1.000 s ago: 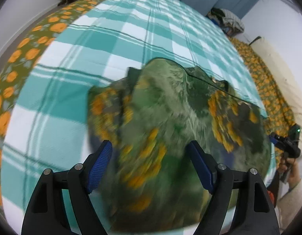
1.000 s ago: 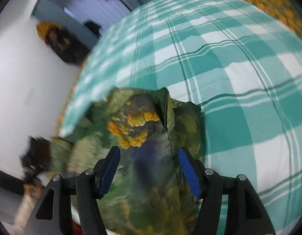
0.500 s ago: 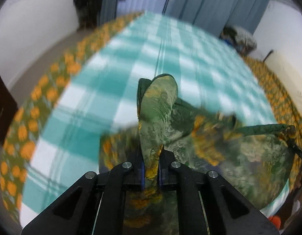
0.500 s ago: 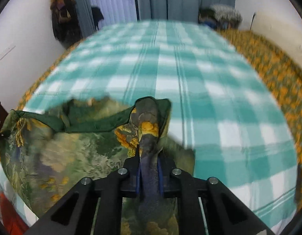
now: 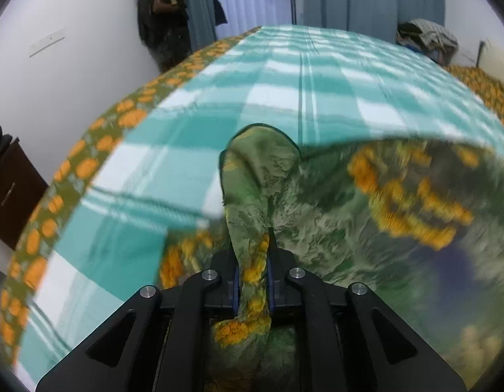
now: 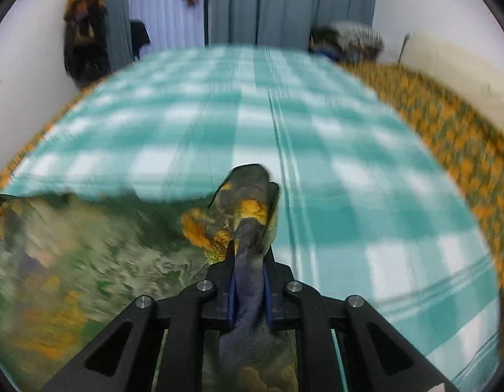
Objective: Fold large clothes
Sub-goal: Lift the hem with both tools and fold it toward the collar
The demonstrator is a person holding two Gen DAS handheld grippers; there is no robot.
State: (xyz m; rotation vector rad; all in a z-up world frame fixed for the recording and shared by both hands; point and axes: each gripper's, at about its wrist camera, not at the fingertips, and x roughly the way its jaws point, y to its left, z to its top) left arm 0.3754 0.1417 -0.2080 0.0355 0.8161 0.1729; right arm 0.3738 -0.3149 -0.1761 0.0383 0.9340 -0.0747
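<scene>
Green garment [image 5: 333, 202] with orange flower print held off checked blanket, fabric stretched between both tools, blurred. Left gripper [image 5: 252, 281] clamped tight on bunched edge of garment; fold pokes up past blue pads. Right gripper [image 6: 248, 287] likewise pinched on dark bluish fold of garment [image 6: 245, 215]. Beneath: teal-and-white checked blanket [image 6: 317, 150] over orange-flowered bedspread [image 5: 88, 163]. Beyond bed: grey-blue curtains [image 6: 284, 3], white walls, clothes pile [image 5: 425, 39] at far corner.
</scene>
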